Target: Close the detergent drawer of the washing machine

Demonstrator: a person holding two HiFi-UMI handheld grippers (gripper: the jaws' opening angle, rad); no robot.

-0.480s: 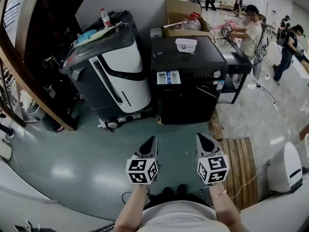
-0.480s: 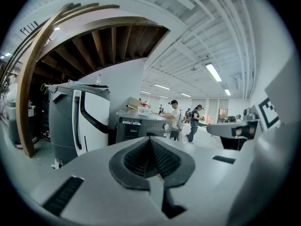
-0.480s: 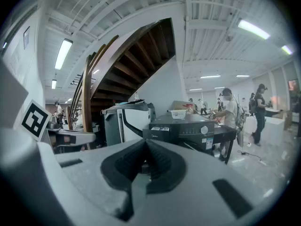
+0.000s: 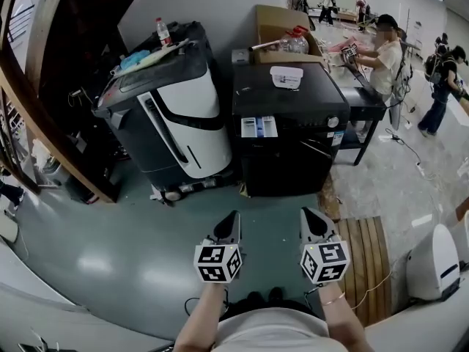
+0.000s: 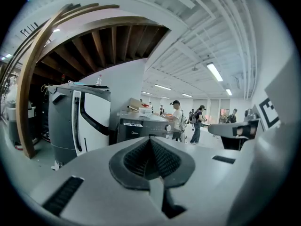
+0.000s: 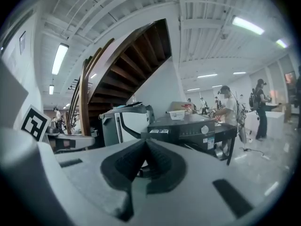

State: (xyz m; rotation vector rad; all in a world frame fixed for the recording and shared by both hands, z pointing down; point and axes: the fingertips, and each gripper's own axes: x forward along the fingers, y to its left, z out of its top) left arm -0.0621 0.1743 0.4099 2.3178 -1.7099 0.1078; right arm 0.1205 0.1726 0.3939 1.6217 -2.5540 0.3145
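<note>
The black washing machine (image 4: 289, 97) stands ahead on the floor. Its white detergent drawer (image 4: 259, 126) juts out from the top left of the front panel. The drawer is also visible far off in the left gripper view (image 5: 132, 124) and the right gripper view (image 6: 158, 131). My left gripper (image 4: 229, 219) and right gripper (image 4: 311, 215) hover side by side low in the head view, well short of the machine. The pads of both are pressed together with nothing between them (image 5: 150, 138) (image 6: 145, 141).
A black-and-white appliance (image 4: 176, 116) stands just left of the washing machine. A white container (image 4: 286, 75) and a cardboard box (image 4: 278, 20) sit on and behind the machine. A wooden pallet (image 4: 363, 262) lies at the right. Several people (image 4: 385, 50) work at a table beyond.
The washing machine sits slightly lower and nearer in the head view. Both grippers stay shut and side by side.
</note>
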